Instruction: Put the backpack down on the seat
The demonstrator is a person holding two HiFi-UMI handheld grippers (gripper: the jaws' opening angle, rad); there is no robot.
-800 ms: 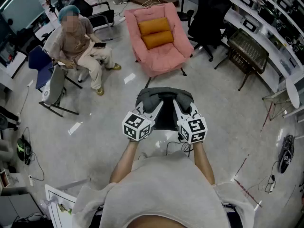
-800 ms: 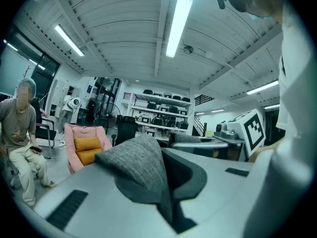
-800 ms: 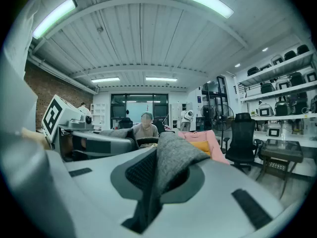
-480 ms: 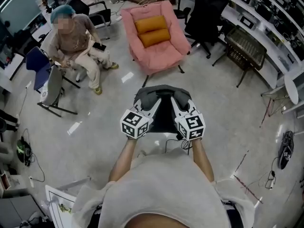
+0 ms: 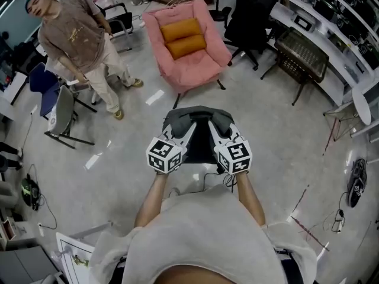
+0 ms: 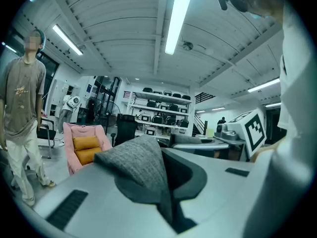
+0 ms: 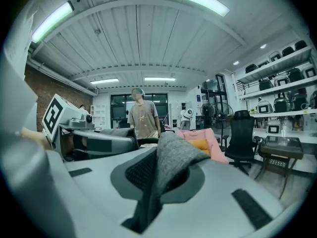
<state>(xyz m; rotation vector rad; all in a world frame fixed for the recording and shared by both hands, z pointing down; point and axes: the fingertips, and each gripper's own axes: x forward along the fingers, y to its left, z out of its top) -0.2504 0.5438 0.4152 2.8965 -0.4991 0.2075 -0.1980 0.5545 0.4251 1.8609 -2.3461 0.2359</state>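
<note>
The backpack [image 5: 198,129] hangs short of the pink armchair [image 5: 195,70]. The left gripper [image 5: 185,132] is pinched tight on one grey strap [image 6: 143,167], and the right gripper [image 5: 214,131] on the other strap [image 7: 173,162]. The backpack looks soft and saggy, likely to swing, so the straps suit carrying. Orange cushions [image 5: 185,37] fill the armchair's back. A person [image 5: 77,40] stands left of the armchair and a black office chair [image 5: 251,10] right, neither blocking.

No legible text or labels.
</note>
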